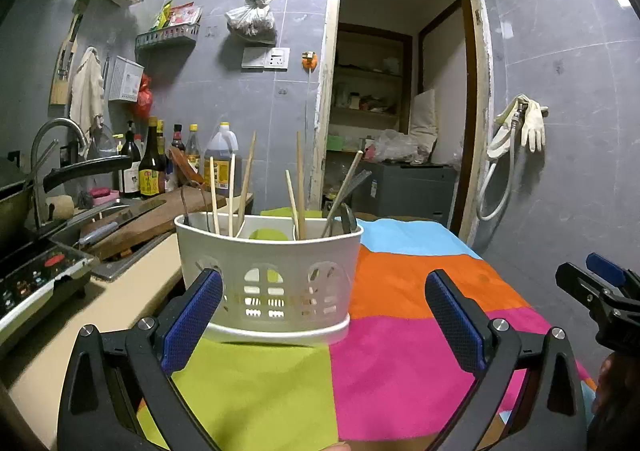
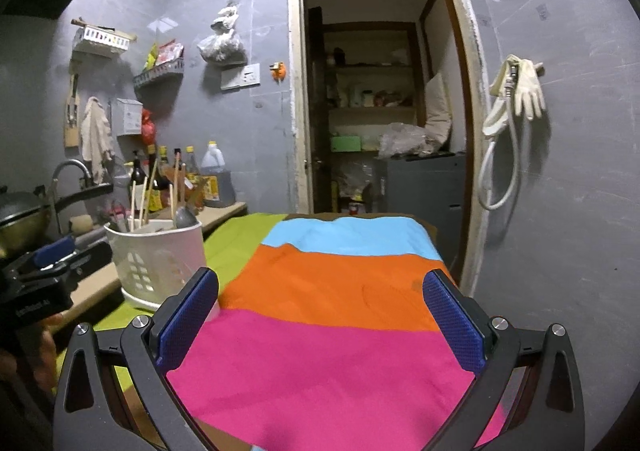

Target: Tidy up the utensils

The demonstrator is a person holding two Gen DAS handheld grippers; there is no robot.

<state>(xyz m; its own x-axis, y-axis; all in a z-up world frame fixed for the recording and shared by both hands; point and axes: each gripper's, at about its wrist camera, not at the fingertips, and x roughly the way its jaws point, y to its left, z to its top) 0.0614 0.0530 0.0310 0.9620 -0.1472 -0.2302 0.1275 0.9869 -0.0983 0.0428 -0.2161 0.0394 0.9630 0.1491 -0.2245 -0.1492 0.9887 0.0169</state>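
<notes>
The chopsticks (image 1: 231,187) are stood upright in the white holder (image 1: 268,275), sorted by compartment. Both the left gripper (image 1: 324,315) and right gripper (image 2: 320,315) are held wide and empty above the cloth-covered surface (image 2: 320,351), probably ready for more

White basket (image 1: 268,271) (arched cutouts) on green, pink, orange, blue cloth (image 1: 400,351).

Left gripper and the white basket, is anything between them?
No. In the left wrist view, only bare green cloth lies between the open left gripper and the white basket.
</notes>
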